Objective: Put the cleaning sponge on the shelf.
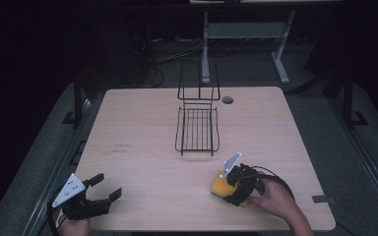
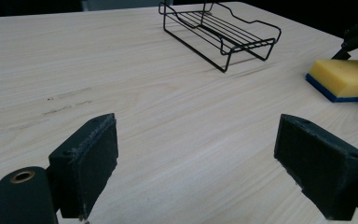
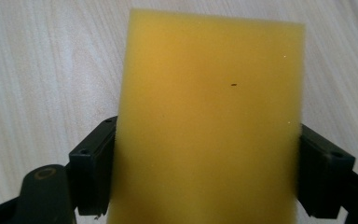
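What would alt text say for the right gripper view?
A yellow sponge stands between the two black jaws of the right gripper, one jaw against each long side. Pale wooden table lies beneath it.

A wire rack (image 1: 197, 129) sits mid-counter (image 1: 138, 147); the sponge (image 1: 221, 186) lies nearer the person, to the rack's right, between the right gripper's (image 1: 236, 189) jaws.

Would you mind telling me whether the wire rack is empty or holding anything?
Empty. The rack shows bare wires with table visible through them; the sponge lies apart from it, between the right claw's jaws.
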A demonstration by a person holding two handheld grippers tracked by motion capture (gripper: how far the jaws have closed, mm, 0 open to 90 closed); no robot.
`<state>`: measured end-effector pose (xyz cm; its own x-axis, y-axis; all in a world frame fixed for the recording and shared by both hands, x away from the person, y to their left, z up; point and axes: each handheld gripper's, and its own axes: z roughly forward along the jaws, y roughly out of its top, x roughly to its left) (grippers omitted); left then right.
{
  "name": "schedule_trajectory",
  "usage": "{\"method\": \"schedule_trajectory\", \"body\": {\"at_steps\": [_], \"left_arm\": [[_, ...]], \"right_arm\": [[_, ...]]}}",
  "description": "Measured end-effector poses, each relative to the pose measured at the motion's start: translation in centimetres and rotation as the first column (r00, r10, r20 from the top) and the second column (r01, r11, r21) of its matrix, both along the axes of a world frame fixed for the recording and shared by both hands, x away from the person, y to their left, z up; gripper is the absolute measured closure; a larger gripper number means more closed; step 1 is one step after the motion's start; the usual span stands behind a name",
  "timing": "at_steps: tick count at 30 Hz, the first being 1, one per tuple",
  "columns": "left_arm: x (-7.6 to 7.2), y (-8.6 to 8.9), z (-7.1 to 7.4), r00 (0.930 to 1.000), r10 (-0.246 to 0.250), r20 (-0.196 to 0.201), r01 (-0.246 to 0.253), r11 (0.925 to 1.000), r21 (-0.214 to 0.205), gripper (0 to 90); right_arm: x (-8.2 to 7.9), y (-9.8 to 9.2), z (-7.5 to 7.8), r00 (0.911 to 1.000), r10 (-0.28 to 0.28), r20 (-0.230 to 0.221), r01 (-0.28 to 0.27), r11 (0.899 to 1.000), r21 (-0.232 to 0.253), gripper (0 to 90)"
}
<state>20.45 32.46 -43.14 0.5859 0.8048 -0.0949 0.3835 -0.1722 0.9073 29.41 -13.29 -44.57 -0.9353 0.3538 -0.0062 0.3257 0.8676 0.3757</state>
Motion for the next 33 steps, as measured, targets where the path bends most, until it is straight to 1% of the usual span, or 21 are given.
{"method": "schedule_trajectory", "body": {"at_steps": [6, 8, 10, 12, 17, 19, 20, 23, 25, 27, 30, 33], "left_arm": [[0.0, 0.0, 0.0, 1.0000, 0.000, 0.000, 0.000, 1.0000, 0.001, 12.8], [0.0, 0.0, 0.0, 1.0000, 0.000, 0.000, 0.000, 1.0000, 0.001, 12.8], [0.0, 0.0, 0.0, 1.0000, 0.000, -0.001, 0.000, 1.0000, 0.001, 12.8], [0.0, 0.0, 0.0, 1.0000, 0.001, 0.000, -0.001, 1.0000, -0.004, 12.8], [0.0, 0.0, 0.0, 1.0000, 0.000, 0.001, 0.000, 1.0000, -0.004, 12.8], [0.0, 0.0, 0.0, 1.0000, 0.000, 0.002, 0.000, 1.0000, -0.003, 12.8], [0.0, 0.0, 0.0, 1.0000, -0.001, 0.002, 0.001, 1.0000, -0.004, 12.9], [0.0, 0.0, 0.0, 1.0000, 0.000, 0.002, 0.000, 1.0000, -0.004, 12.8], [0.0, 0.0, 0.0, 1.0000, -0.001, 0.002, 0.001, 1.0000, -0.005, 12.8], [0.0, 0.1, 0.0, 1.0000, 0.000, 0.002, 0.000, 1.0000, -0.006, 12.8], [0.0, 0.1, 0.0, 1.0000, -0.001, 0.001, 0.001, 1.0000, -0.007, 12.8], [0.0, 0.1, 0.0, 1.0000, -0.002, 0.003, 0.002, 1.0000, -0.008, 12.8]], "right_arm": [[0.0, -0.1, 0.3, 0.9999, 0.010, -0.006, -0.009, 1.000, 0.024, 20.9], [0.2, -0.1, 0.3, 0.9998, 0.015, -0.010, -0.015, 1.000, 0.018, 21.0], [0.3, 0.1, 0.5, 0.9997, 0.024, -0.004, -0.024, 1.000, 0.003, 21.0], [0.5, 0.3, 0.7, 0.9993, 0.038, -0.003, -0.038, 0.999, 0.002, 21.0], [1.3, 0.7, 1.6, 0.9987, 0.050, -0.003, -0.050, 0.999, 0.006, 21.1], [1.6, 0.8, 1.9, 0.9985, 0.054, -0.010, -0.053, 0.998, 0.020, 21.1], [1.7, 0.9, 2.1, 0.9985, 0.054, -0.006, -0.054, 0.998, 0.021, 21.1], [2.1, 1.3, 2.5, 0.9983, 0.058, 0.000, -0.058, 0.998, 0.011, 21.1], [2.5, 1.5, 2.7, 0.9974, 0.072, 0.001, -0.072, 0.997, 0.013, 21.1], [2.9, 1.9, 3.0, 0.9971, 0.076, 0.004, -0.076, 0.997, 0.003, 21.1], [3.3, 2.1, 3.4, 0.9968, 0.080, 0.003, -0.080, 0.997, 0.007, 21.1], [3.8, 2.5, 3.7, 0.9961, 0.088, 0.007, -0.088, 0.996, -0.002, 21.1]]}}
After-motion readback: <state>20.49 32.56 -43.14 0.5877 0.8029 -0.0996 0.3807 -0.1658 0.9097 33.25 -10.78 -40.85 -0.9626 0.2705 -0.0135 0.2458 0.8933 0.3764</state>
